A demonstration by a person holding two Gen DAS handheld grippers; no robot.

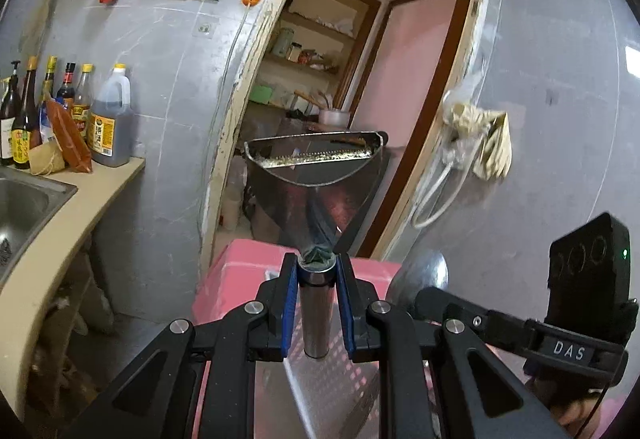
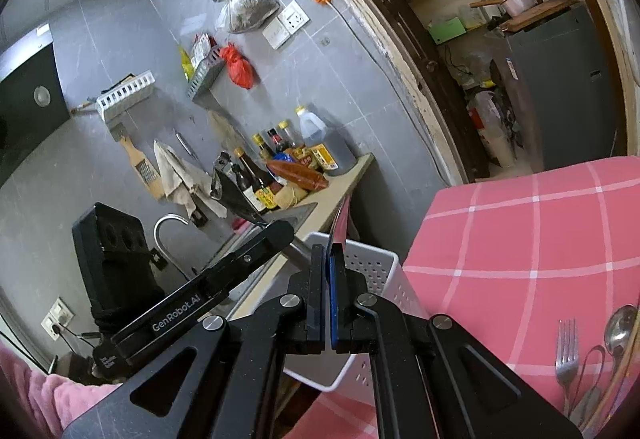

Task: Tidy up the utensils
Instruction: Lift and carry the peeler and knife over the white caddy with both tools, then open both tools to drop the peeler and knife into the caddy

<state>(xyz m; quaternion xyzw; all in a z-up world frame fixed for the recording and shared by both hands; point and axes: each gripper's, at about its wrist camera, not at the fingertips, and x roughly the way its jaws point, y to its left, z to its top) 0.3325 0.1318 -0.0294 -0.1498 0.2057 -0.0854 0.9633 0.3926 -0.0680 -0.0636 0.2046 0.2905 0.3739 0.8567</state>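
Left gripper (image 1: pixel 316 279) is clamping the round steel handle of a spatula (image 1: pixel 316 163); blue pads are pressing both sides of the handle just behind its neck. The blade is sticking straight out ahead of the jaws, raised in the air, with residue along its front edge. Below the jaws, the pink checked tablecloth (image 1: pixel 240 271) is showing.

Right gripper (image 2: pixel 331 303) is pinching a thin flat metal utensil (image 2: pixel 340 223) edge-on; jaws nearly together, with only the blade between the pads. The utensil is rising ahead of the jaws and tilting slightly right. Type: cannot tell.

White perforated basket (image 2: pixel 372 271) is sitting directly ahead of and under the right jaws, on the edge of the pink cloth. Fork (image 2: pixel 567 355) and spoon (image 2: pixel 620 327) are lying on the cloth well off to the right of the jaws, along with other cutlery at the frame edge, too blurred to identify.
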